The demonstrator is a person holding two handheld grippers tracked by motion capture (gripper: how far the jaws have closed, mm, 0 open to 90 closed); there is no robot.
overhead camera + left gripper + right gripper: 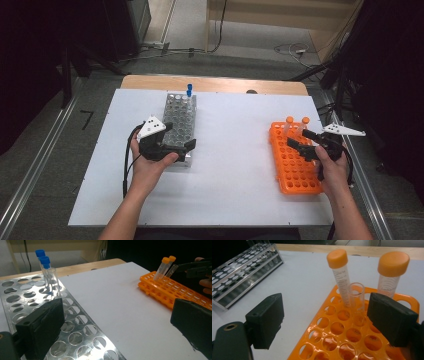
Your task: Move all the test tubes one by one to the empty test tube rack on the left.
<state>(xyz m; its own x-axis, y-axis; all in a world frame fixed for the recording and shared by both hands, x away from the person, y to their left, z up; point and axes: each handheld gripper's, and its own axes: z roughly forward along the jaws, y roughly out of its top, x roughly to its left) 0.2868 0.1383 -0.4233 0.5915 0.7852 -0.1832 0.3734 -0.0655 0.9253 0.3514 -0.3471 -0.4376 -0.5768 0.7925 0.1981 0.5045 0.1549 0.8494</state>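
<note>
My left gripper (182,137) hovers over the near end of the metal tube rack (180,120), open, with nothing between its jaws (117,327). Two blue-capped tubes (43,263) and an uncapped clear tube (53,277) stand at the rack's far end. My right gripper (299,140) sits over the far part of the orange rack (295,167), open (328,320). Ahead of its jaws an uncapped clear tube (356,302) stands in the orange rack (332,340), close to the right-hand jaw and not pressed. Behind it stand two orange-capped tubes (339,275).
A white mat (230,165) covers the table, with a wide bare stretch between the two racks. The wooden table edge (215,82) runs along the far side. Cables trail from both grippers toward the person. Most holes in both racks hold nothing.
</note>
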